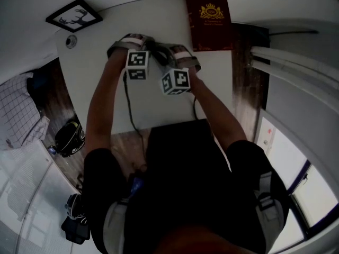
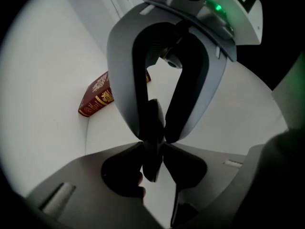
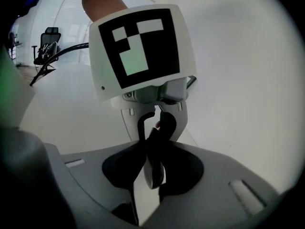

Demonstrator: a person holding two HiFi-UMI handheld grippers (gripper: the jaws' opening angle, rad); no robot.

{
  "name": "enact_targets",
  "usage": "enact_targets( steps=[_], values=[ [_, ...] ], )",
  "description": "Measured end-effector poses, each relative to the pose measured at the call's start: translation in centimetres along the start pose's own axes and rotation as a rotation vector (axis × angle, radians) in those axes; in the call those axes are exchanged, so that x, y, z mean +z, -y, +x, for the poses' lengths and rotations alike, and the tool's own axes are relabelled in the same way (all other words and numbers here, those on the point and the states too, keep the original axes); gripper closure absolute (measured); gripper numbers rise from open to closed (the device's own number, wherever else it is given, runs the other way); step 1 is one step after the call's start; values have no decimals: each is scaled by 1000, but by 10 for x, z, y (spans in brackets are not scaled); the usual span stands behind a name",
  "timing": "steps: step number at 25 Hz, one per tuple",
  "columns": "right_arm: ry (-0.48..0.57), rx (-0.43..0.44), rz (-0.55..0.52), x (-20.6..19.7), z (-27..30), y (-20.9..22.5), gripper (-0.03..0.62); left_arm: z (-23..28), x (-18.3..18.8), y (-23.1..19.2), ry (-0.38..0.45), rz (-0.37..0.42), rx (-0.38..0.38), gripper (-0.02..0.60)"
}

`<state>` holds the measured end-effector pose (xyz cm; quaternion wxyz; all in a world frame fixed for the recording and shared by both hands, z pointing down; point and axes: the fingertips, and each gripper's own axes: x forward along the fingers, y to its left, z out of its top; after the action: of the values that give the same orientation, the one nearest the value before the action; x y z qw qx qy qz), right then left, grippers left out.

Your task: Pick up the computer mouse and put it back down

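My left fingers (image 2: pixel 121 173) are pinched on the computer mouse (image 2: pixel 153 151), and my right fingers (image 3: pixel 183 168) are pinched on the same mouse from the opposite end. It sits edge-on between the two pairs, left of the red book (image 1: pixel 208 20) and a little nearer me. I cannot tell whether it still touches the bench (image 1: pixel 95 62).

I think the main risk is the double grip. If my hands twist or pull against each other, the smooth, curved shell could pivot out of one pair and swing or drop. Letting go while it stands on edge would likely tip it over, not set it flat. A sideways slip could send it toward the book.

My count:
- one mouse
- one red book
- one framed picture (image 1: pixel 74 15), far left of the book
- one small round thing (image 1: pixel 70 41), just beside the frame
- two marker cubes (image 1: pixel 137 65) (image 1: pixel 176 81)
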<state>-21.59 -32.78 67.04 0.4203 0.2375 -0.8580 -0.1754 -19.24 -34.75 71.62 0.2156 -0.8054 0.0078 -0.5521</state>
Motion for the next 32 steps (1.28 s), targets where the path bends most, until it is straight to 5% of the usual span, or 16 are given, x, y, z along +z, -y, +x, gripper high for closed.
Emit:
enact_targets(
  steps=[6,12,19,24,32],
  values=[
    [58,-69,51,6,-14,16,505,1,1,-4,13,-106,50,459],
    [83,-236,457,-18,-45,63,544,-19,-1,-19,90,-377,178,459],
    [85,-319,683,-35,-67,82,579,-65,6,-42,229,-650,384,460],
    [149,-335,738,-17,-90,94,580,-112,23,-52,360,-822,562,460],
    [225,-326,737,3,-135,104,580,-179,53,-55,451,-1035,843,460]
  ],
)
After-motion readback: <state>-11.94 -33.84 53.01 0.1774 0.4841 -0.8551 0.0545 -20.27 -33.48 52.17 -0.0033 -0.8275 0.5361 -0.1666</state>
